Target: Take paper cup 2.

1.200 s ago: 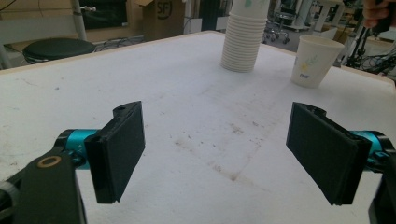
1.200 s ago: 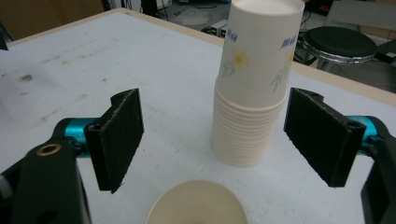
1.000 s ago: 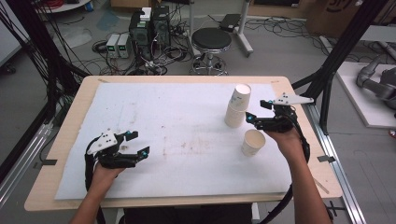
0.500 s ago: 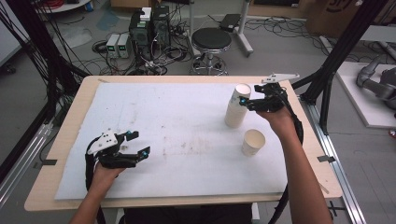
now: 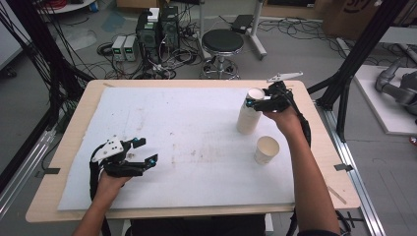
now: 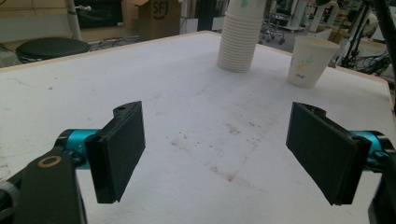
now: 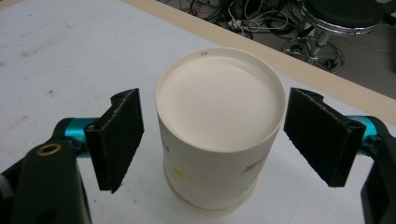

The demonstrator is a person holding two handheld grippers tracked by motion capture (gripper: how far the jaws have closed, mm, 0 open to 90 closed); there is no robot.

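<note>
Right gripper straddles the cup stack near the table's far right corner, jaws wide; close squarely on the top cup only.

White table cover, round stool, electronics boxes, floor cables

A light wooden table carries a large white, slightly stained foam sheet. On the sheet stand a tall stack of white paper cups and, near it, a single white paper cup.
</note>
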